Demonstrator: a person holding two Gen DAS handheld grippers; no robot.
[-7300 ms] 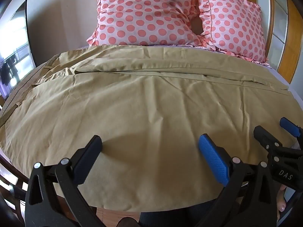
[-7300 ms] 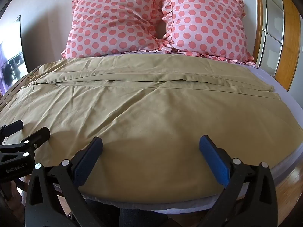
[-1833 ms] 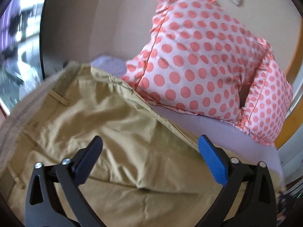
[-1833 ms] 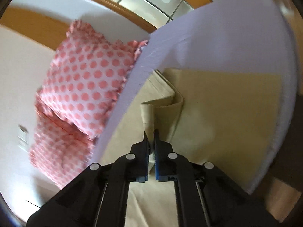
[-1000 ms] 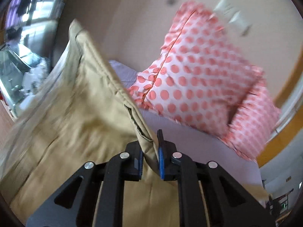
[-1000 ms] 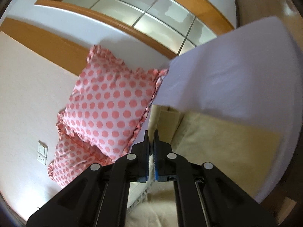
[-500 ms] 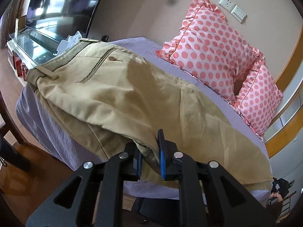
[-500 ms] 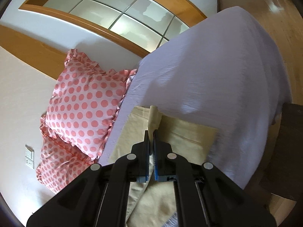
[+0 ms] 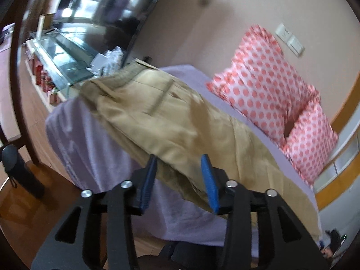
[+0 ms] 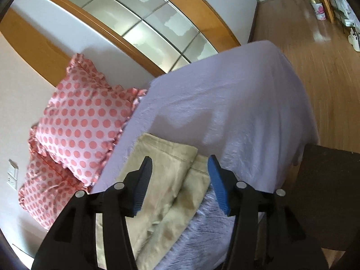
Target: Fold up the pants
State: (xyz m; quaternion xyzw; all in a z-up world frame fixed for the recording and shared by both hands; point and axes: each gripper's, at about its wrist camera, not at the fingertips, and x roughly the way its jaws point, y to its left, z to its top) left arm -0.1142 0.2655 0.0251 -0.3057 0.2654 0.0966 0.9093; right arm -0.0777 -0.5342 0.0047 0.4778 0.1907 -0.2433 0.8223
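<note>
In the left wrist view the left gripper (image 9: 181, 175) is standing released at the bottom centre, its blue pads (image 9: 209, 181) spread with khaki cloth showing between them but not pinched. The pants (image 9: 180, 121) are lying on the lilac bed (image 9: 94, 157), their long axis running from the waistband at upper left of centre down to the lower right edge of the frame (belt loop and back pocket facing up). Their near edge is hanging just over the bed's side, right in front of the pads. Bare sheet is dropping away at lower left; a narrow lilac strip is separating the pants from the dotted pillows (image 9: 270, 85) at right.

In the right wrist view the right gripper (image 10: 180, 177) is likewise standing released at the bottom centre. The leg hems (image 10: 171, 168) are lying stacked between its pads, pointing up-frame, the upper hem slightly offset left of the lower. Beyond them, wide bare sheet is stretching to the bed's corner at upper right, with wooden floor (image 10: 326, 67) past it.
</note>
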